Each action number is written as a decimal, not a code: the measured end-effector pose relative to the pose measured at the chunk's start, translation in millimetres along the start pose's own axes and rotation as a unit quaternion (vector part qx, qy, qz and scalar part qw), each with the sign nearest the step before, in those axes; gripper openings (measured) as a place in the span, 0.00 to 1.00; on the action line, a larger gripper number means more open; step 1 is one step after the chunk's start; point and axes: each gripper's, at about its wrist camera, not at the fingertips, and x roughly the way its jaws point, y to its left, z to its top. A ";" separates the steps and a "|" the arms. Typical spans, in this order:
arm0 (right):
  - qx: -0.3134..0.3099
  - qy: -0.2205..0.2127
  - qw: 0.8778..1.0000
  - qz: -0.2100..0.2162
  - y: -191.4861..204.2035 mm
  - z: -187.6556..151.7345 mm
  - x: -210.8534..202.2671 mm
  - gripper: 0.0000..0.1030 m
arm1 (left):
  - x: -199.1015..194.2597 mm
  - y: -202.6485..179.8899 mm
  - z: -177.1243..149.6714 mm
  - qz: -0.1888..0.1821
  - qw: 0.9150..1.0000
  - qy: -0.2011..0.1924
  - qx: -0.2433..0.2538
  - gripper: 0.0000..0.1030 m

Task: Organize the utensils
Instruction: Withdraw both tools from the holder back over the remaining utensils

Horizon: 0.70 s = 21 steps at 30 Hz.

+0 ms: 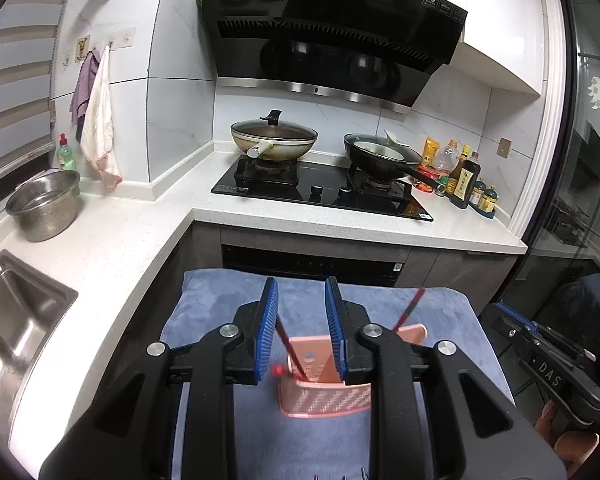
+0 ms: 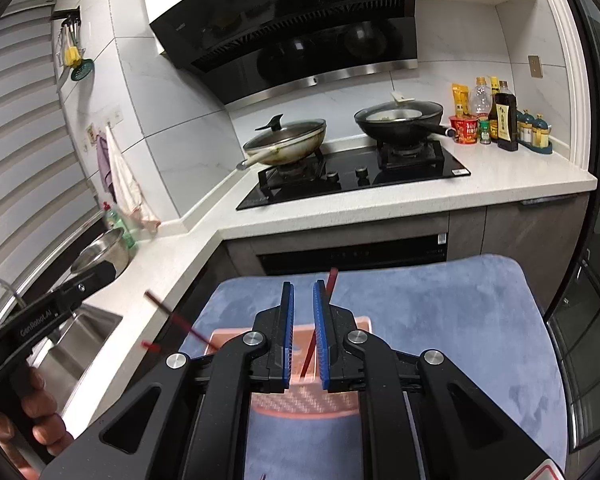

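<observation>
Nearest in each wrist view are the tongs themselves; the left tongs [image 1: 302, 316] stand partly spread, one dark red chopstick [image 1: 288, 344] leaning between the blue pads with a gap on its right side, so it reads as let go rather than pinched; the right tongs [image 2: 303, 320] are nearly pressed together, a second chopstick [image 2: 320, 320] running up along the inner face of the right pad, though I cannot tell whether the pads truly pinch it.

Just beyond, both chopsticks have their lower ends inside the pink utensil holder [image 1: 324, 396], which sits on a blue towel [image 1: 440, 320] spread over the surface; the sticks lean apart, one left, one right.

The step in hand looks like dropping the pair into the holder; the next move likely calls for the right tongs to spread, then both to lift straight up so neither pad drags a stick back out or tips the light holder.

Farther off, the hob [image 1: 320, 192] carries two lidded pans.
</observation>
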 end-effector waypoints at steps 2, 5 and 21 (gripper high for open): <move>-0.002 0.007 1.000 -0.003 0.2 -12.9 -11.0 0.12 | -11.1 0.6 -7.5 0.001 1.000 -0.001 0.005 0.23; -0.003 0.017 1.000 -0.004 -0.9 -30.3 -26.7 0.12 | -27.9 1.7 -22.3 0.004 1.000 0.001 0.012 0.23; -0.050 0.116 0.988 -0.083 -5.5 -202.9 -105.3 0.12 | -68.9 7.1 -181.9 0.020 0.992 0.120 0.037 0.23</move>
